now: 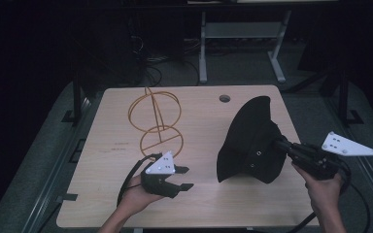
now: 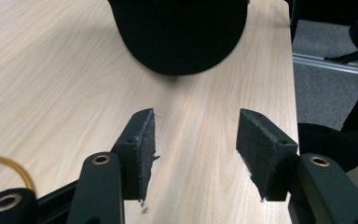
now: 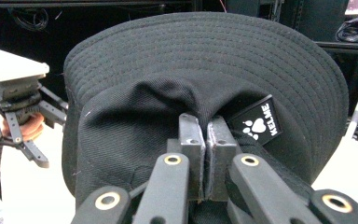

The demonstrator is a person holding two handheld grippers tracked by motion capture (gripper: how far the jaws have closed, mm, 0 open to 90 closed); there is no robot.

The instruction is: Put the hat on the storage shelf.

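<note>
While the right gripper [image 3: 204, 154] pinches a fold of the black hat's [image 1: 252, 145] crown with its jaws pressed tight together, the hat hangs tilted near the table's [image 1: 102, 165] right edge, brim uppermost; the left gripper [image 1: 184, 178] hovers near the front edge with jaws apart and nothing between them; a gold wire stand [image 1: 155, 121] rises toward the far left corner.
</note>
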